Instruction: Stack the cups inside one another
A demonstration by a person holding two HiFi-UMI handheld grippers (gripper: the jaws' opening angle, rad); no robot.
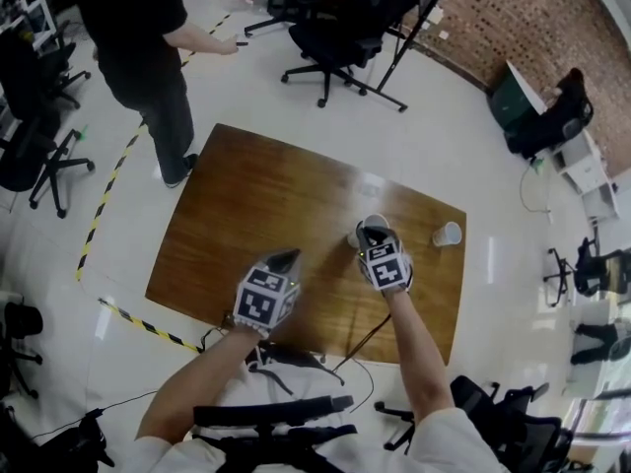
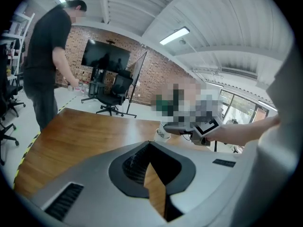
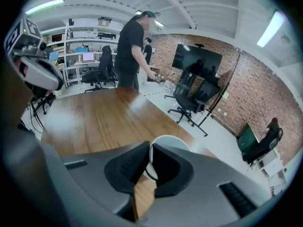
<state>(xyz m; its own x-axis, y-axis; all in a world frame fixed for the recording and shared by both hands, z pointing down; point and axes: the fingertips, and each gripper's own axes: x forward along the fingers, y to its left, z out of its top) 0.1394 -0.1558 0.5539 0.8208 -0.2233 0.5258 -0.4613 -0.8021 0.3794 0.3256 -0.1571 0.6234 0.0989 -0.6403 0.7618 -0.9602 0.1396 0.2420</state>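
On the wooden table (image 1: pixel 256 205) my right gripper (image 1: pixel 373 231) is shut on the wall of a white paper cup (image 1: pixel 375 222), one pad inside the rim and one outside. In the right gripper view the cup (image 3: pixel 171 143) shows just past the gripper (image 3: pixel 147 161), with the tabletop close under it. The left gripper view shows this cup (image 2: pixel 162 133) with the right gripper (image 2: pixel 166 127) over it. A second white cup (image 1: pixel 447 235) stands alone near the table's right edge. My left gripper (image 1: pixel 285 259) (image 2: pixel 150 145) hovers over the near part of the table, shut and holding nothing.
A person in black (image 1: pixel 138 37) stands on the floor beyond the table's far left corner. Office chairs (image 1: pixel 330 42) stand further back. Yellow-black tape (image 1: pixel 104 200) runs along the floor at the left. Cables (image 1: pixel 296 363) hang at the near table edge.
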